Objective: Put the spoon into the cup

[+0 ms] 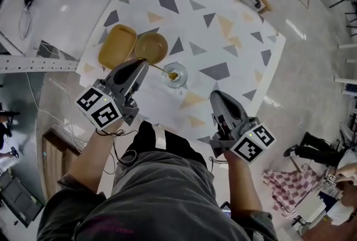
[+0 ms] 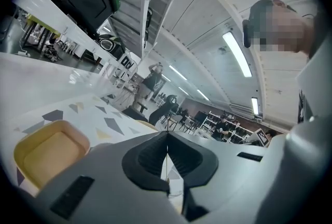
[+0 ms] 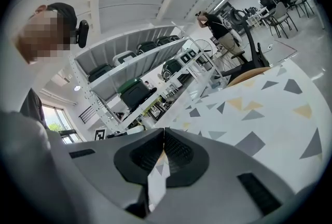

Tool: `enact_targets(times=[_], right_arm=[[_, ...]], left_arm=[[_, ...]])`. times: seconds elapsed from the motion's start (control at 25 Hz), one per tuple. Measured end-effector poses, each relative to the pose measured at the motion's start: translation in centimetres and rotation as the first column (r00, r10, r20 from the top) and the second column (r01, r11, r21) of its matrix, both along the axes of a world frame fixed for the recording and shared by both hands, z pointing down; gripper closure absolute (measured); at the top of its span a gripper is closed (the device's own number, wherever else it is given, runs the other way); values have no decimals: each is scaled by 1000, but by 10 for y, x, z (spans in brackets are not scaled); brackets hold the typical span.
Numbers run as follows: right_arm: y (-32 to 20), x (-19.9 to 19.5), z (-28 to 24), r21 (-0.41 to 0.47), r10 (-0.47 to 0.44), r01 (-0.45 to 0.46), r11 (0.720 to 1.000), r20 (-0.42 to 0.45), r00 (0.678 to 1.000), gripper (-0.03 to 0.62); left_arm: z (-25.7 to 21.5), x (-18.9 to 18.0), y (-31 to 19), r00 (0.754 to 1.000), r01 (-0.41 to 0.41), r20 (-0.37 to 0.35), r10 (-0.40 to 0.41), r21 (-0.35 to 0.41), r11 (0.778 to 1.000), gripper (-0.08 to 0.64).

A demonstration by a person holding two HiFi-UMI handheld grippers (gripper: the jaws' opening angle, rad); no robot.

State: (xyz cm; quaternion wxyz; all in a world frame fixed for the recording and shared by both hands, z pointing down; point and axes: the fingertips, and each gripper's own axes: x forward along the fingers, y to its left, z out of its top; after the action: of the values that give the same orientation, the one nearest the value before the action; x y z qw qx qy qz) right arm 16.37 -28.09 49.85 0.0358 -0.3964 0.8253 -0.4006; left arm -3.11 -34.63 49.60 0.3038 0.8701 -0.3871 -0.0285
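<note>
left gripper holds spoon | its tip in cup | right gripper apart

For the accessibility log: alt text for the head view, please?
Seen from above, the left gripper holds a spoon by its handle, bowl end inside a clear cup on a triangle-patterned table. The right gripper is nearby, tongs shut and empty; a yellow tray and round dish lie left of the cup.
</note>
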Motion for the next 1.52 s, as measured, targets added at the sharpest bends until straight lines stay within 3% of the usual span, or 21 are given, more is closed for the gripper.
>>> enact_targets(times=[0.88,1.52], right_arm=[[8,20,39,-75,-23,23,997,0,1000,572],[9,30,44,-83,-20,21,996,14,1000,572]], left_arm=[[59,20,-2,997,60,46,-57,-61,996,541],[69,31,0,992,90,89,-86,-35,995,541]])
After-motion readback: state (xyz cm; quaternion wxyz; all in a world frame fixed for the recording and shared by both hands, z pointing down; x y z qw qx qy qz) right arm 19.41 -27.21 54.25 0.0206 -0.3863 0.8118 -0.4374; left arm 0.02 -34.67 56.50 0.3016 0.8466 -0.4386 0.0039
